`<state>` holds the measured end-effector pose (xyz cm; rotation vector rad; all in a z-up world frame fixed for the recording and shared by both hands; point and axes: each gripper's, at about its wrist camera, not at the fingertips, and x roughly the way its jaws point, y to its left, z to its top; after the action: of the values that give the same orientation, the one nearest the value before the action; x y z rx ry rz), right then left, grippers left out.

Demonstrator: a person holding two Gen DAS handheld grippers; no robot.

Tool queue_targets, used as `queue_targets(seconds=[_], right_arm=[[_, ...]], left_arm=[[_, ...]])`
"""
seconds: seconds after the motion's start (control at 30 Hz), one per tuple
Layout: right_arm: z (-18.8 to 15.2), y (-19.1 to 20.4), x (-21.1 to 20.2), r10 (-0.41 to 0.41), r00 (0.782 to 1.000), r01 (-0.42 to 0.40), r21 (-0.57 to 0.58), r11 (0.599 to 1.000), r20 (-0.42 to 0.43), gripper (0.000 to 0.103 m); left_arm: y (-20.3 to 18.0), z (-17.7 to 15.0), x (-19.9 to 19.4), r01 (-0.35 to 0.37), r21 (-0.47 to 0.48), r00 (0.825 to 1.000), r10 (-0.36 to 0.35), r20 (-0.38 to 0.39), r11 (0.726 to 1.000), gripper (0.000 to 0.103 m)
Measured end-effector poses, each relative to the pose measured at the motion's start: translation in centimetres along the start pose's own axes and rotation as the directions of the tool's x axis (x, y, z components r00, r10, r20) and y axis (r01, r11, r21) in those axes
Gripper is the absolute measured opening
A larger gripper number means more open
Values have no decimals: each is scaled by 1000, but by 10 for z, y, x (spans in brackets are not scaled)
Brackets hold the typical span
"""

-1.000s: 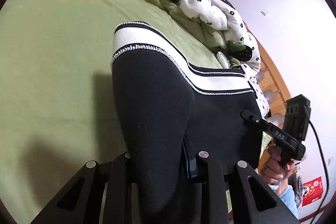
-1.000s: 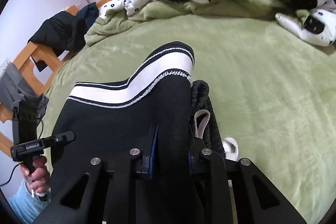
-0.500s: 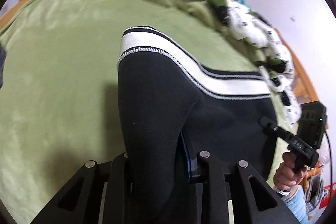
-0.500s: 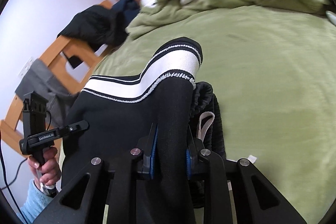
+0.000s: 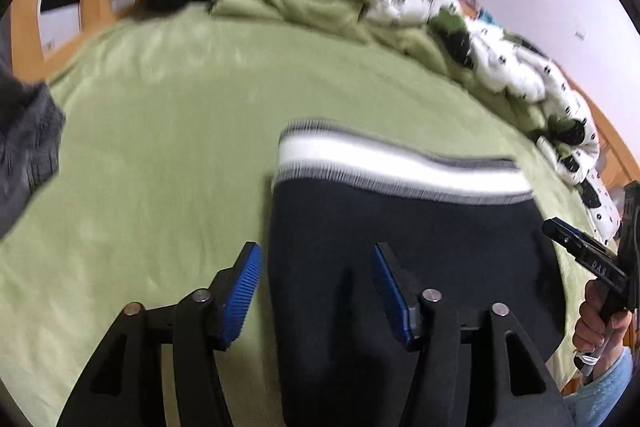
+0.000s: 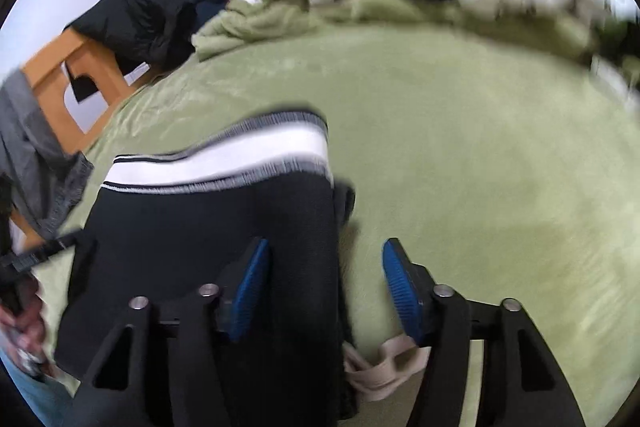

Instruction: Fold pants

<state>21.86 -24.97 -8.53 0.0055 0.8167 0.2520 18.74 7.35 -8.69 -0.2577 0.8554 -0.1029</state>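
Note:
Black pants [image 5: 400,247] with a white and black striped cuff band [image 5: 384,163] lie folded flat on the green bed cover. My left gripper [image 5: 316,287] is open above their left edge, its blue pads apart and holding nothing. In the right wrist view the pants [image 6: 200,247] lie under my open right gripper [image 6: 326,287], which straddles their right edge. A beige drawstring [image 6: 384,363] pokes out beneath the right finger. The right gripper also shows in the left wrist view [image 5: 580,251], at the pants' right side.
A green bed cover [image 5: 160,147] spreads around the pants. A rumpled white and green duvet [image 5: 480,47] lies along the far side. Dark jackets [image 6: 140,23] hang on the wooden bed frame [image 6: 52,75]. A grey garment [image 5: 28,147] sits at the left edge.
Both grippers have opened and let go of the pants, which now lie flat on the bed. Both cameras have swung, so the views are blurred.

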Motion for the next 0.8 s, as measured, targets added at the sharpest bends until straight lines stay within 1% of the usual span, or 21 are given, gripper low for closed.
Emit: queue_targets(seconds=[0.07,0.17,0.27,0.3,0.37,0.4,0.43,0.5,0.57,0.63,0.7,0.8], right_arm=[[15,15,-7,7,998,-4,-59,998,56,57],[29,30,2,65,996,-59,-93,994,66,57],[33,37,25,109,992,-99,-133,986,71,57],[32,36,32,117,991,-108,-126,986,67,57],[30,34,52,99,995,-97,-109,989,17,57],[29,32,62,66,998,-68,-114,991,-17,54],[27,32,68,42,999,-46,-127,991,-28,53],[24,37,72,9,1000,-11,-173,985,-15,53],[23,40,72,-11,1000,8,-195,981,-13,53],[22,39,73,-5,1000,2,-190,982,-15,54],[22,34,74,12,1000,-15,-177,984,-18,55],[23,31,75,24,999,-27,-166,986,-22,55]], left_arm=[[-8,13,-3,15,10,999,-16,41,1000,58],[-23,29,6,17,38,997,-20,77,999,60],[-32,32,28,19,51,998,-22,53,999,60],[-32,31,33,22,52,999,-24,40,998,60],[-37,27,49,-1,58,1000,1,0,998,60],[-41,25,55,-19,66,1000,20,-12,998,60],[-43,24,60,-36,78,999,38,-21,996,61],[-50,19,66,-57,117,998,60,-22,992,71],[-58,17,70,-84,159,996,89,-24,984,74],[-60,15,72,-100,175,994,106,-29,979,75],[-59,15,71,-84,173,995,91,-33,981,78],[-52,16,70,-55,145,997,61,-39,988,78]])
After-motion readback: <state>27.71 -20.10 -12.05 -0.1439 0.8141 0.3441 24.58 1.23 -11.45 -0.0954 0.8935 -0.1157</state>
